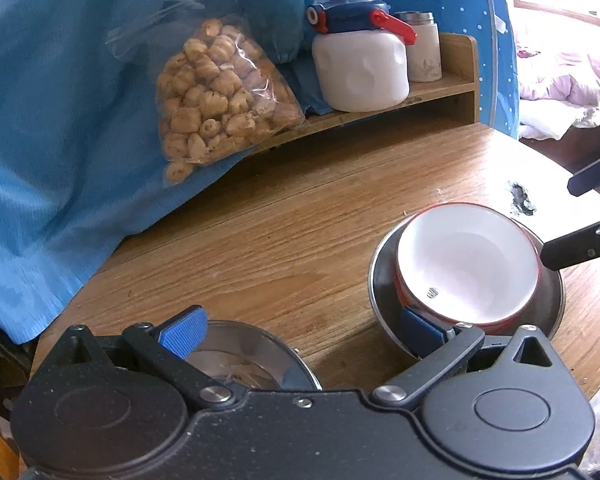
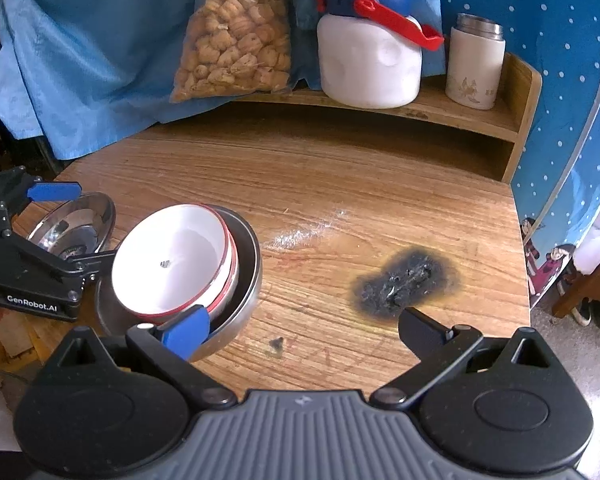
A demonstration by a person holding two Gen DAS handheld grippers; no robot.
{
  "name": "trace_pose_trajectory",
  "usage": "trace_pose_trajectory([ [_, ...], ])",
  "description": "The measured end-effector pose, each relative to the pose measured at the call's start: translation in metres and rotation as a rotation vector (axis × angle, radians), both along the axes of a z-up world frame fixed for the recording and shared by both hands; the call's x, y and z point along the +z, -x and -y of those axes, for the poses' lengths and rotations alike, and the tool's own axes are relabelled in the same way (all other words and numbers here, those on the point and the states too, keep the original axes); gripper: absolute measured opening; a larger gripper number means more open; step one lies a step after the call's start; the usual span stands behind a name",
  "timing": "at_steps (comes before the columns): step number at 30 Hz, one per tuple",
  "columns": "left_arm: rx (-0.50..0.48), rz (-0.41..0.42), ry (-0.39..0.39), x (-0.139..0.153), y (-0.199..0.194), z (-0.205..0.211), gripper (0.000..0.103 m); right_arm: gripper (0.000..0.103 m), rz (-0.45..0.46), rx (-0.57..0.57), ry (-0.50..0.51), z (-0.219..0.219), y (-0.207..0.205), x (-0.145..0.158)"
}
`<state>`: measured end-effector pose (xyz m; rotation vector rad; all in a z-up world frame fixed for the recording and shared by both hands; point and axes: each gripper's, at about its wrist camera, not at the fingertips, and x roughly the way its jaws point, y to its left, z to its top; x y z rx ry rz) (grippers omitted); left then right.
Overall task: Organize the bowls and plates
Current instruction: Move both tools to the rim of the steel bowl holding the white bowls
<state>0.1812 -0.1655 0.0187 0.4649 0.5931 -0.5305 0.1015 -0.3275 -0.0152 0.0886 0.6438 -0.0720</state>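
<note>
Steel dish [image 1: 256, 360] half hidden behind left gripper [image 1: 300, 334]; both grippers' jaws spread, empty.

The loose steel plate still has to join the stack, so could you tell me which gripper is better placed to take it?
Left, probably. The left gripper is open with one finger over the steel plate; the right gripper sits beyond the stacked bowls.

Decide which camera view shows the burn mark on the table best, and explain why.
The right wrist view: the burn mark lies whole and close, just ahead of the right tongs. The left wrist view catches only a small dark sliver of the mark beyond the white bowl.
</note>
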Motion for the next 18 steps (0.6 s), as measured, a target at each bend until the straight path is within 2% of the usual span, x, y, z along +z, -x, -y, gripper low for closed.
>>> trace_pose_trajectory([
  [11, -0.005, 0.041, -0.023, -0.001, -0.002, 0.014, 0.102, 0.103, -0.049, 0.022, 0.063, 0.002, -0.012, 0.002],
  [15, -0.033, 0.036, 0.007, -0.002, -0.001, 0.021, 0.102, 0.103, -0.077, -0.014, 0.116, 0.004, -0.011, 0.003],
  [18, -0.056, 0.057, -0.006, -0.005, 0.001, 0.027, 0.102, 0.103, -0.077, -0.046, 0.125, 0.007, -0.006, 0.001],
])
